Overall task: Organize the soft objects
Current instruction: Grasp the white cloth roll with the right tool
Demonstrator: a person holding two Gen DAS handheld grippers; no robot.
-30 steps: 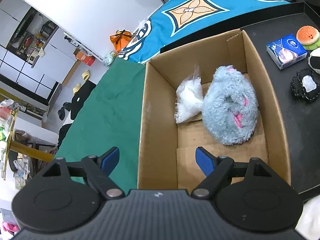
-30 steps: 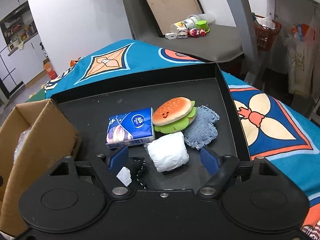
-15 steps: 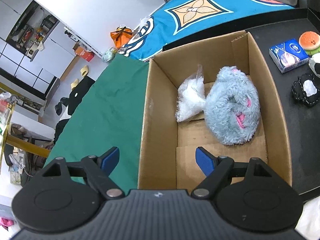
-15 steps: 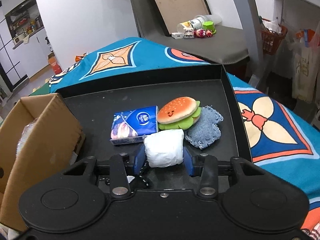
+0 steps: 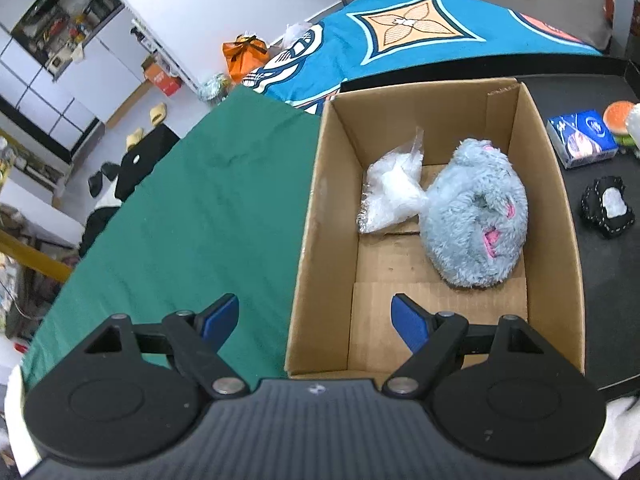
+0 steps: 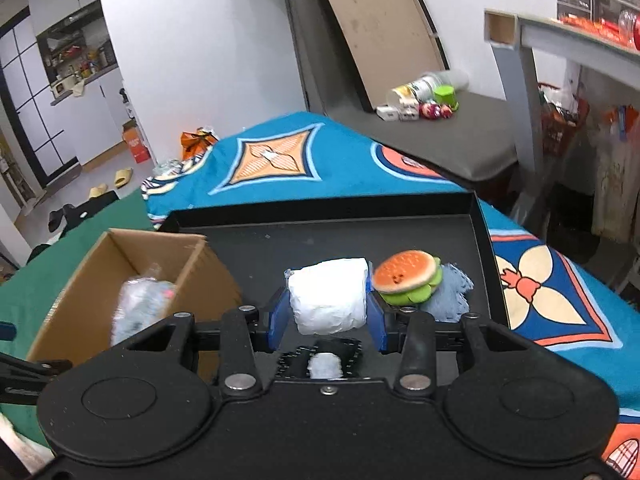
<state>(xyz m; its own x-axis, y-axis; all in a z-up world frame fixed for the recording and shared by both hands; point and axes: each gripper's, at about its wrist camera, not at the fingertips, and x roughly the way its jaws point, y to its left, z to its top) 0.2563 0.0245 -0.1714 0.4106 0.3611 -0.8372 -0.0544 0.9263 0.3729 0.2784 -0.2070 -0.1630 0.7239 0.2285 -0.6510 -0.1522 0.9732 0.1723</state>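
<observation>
- White soft bundle (image 6: 328,295): I am pinching it between the blue pads of the right gripper (image 6: 327,315), lifted above the black tray (image 6: 482,216), over the tray's near edge.
- Cardboard box (image 5: 320,216): I am treating this as the destination; it is sitting against the tray's left edge, partly on the green cloth (image 5: 192,216).
- Blue plush toy (image 5: 476,220): lying already inside the box, against its right wall.
- Clear plastic bag (image 5: 390,196): lying inside the box beside the plush, touching it, toward the far left corner.
- Left gripper (image 5: 314,320): I am holding it spread wide and empty above the box's near-left corner.
- Burger plush (image 6: 408,276): waiting on the tray, just right of the held bundle, resting on a denim patch (image 6: 452,294).
- Tissue pack (image 5: 582,138): waiting on the tray, near the box's far right corner.
- Black and white pouch (image 5: 608,206): waiting on the tray, near its left edge, just beside the box.
- Step in hand, as I judge it: carrying the bundle from tray to box.
- Next move, as I judge it: swinging the right gripper leftward over the box rim, lowering into the free near half of the floor, then spreading the pads to release.
</observation>
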